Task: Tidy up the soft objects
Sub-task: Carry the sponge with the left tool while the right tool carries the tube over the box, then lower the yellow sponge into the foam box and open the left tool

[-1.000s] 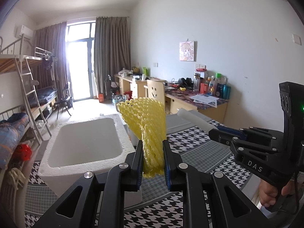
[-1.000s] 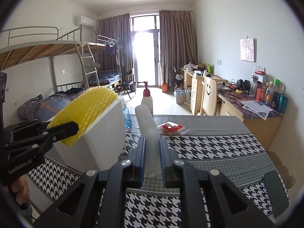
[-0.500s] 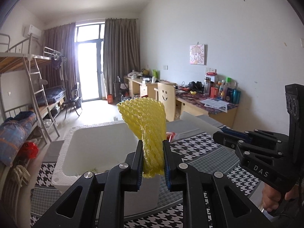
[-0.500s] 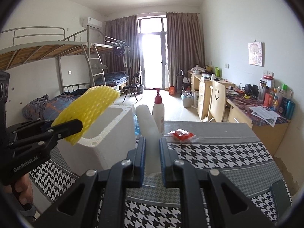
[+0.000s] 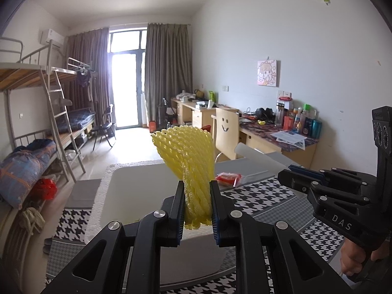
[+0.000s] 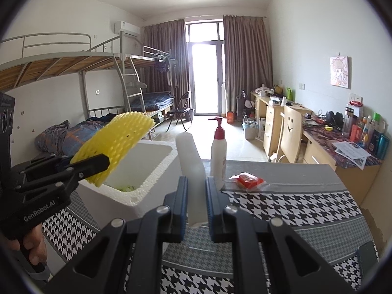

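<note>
My left gripper (image 5: 197,205) is shut on a yellow foam net sleeve (image 5: 188,161) and holds it above the open white foam box (image 5: 122,196). In the right wrist view the left gripper (image 6: 98,164) and the yellow sleeve (image 6: 117,142) hang over the box (image 6: 152,183), which has pale green items inside. My right gripper (image 6: 196,203) is shut on a white foam tube (image 6: 192,171), held upright just right of the box. It shows in the left wrist view (image 5: 289,178) with the tube (image 5: 259,156) sticking out.
A white pump bottle (image 6: 218,154) stands behind the box. A red packet (image 6: 247,180) lies on the houndstooth tablecloth (image 6: 294,205). A dark flat object (image 6: 366,257) lies near the table's right edge. Desks, a chair and bunk beds stand beyond.
Both grippers have risen and tilted back with their loads still held. The yellow sleeve has moved over the box opening, and the box interior shows more.
</note>
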`<state>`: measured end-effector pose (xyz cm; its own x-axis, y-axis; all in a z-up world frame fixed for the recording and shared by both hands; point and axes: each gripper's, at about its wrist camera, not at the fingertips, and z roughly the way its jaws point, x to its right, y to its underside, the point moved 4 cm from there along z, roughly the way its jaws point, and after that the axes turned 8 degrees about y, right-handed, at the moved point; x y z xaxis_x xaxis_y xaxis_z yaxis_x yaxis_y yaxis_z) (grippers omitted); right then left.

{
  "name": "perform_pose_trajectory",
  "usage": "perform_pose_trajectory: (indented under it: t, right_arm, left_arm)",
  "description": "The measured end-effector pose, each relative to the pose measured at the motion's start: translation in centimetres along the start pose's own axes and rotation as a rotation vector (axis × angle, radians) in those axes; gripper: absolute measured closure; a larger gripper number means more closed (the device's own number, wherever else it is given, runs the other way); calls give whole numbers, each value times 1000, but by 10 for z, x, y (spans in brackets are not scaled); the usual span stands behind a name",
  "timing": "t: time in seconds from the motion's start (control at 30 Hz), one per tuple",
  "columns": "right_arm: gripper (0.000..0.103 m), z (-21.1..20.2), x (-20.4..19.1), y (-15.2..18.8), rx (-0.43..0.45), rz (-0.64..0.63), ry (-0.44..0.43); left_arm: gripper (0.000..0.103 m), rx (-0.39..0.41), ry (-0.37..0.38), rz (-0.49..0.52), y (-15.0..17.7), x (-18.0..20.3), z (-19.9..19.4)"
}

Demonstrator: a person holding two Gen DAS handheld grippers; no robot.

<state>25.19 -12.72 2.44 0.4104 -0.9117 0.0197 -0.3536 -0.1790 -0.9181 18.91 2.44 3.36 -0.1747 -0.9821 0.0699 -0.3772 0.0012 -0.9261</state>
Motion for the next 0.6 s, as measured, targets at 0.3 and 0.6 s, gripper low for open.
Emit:
perform_pose_trajectory:
  t: [0.3,0.6]
  right_arm:
    - [86,7,-14,-5,0,-15,-38]
    - [85,14,-27,-12,-4,-39,-57]
  left_arm:
    - [83,-14,-27,-13,0,-12,5]
    - [83,-26,-45,-30,-1,-22,12]
